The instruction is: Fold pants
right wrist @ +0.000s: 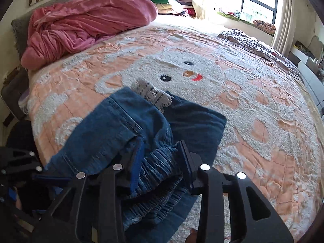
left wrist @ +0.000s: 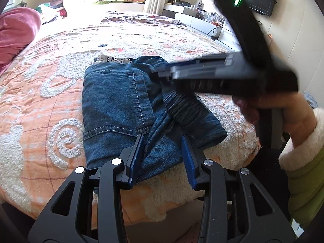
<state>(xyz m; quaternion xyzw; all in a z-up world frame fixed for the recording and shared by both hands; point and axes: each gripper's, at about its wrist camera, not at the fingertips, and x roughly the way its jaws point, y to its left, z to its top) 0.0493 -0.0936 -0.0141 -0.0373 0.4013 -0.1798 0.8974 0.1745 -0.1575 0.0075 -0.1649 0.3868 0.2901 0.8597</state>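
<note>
The blue denim pants (left wrist: 121, 105) lie folded in a compact pile near the bed's near edge, back pocket up, with a lace trim showing at the far end. My left gripper (left wrist: 163, 141) is open, its blue-padded fingers straddling the near fold of the pants. My right gripper (right wrist: 162, 147) is open around the bunched elastic waistband (right wrist: 160, 168) of the pants (right wrist: 121, 125). In the left wrist view the right gripper's body (left wrist: 222, 75) is blurred, its tips over the pile's far right side.
The bed is covered by an orange and white fleece blanket (right wrist: 222, 81) with a cartoon face. A pink quilt (right wrist: 85, 24) is heaped at the headboard. A brown patterned cloth (left wrist: 141, 18) lies at the far end. A window and a dresser stand beyond the bed.
</note>
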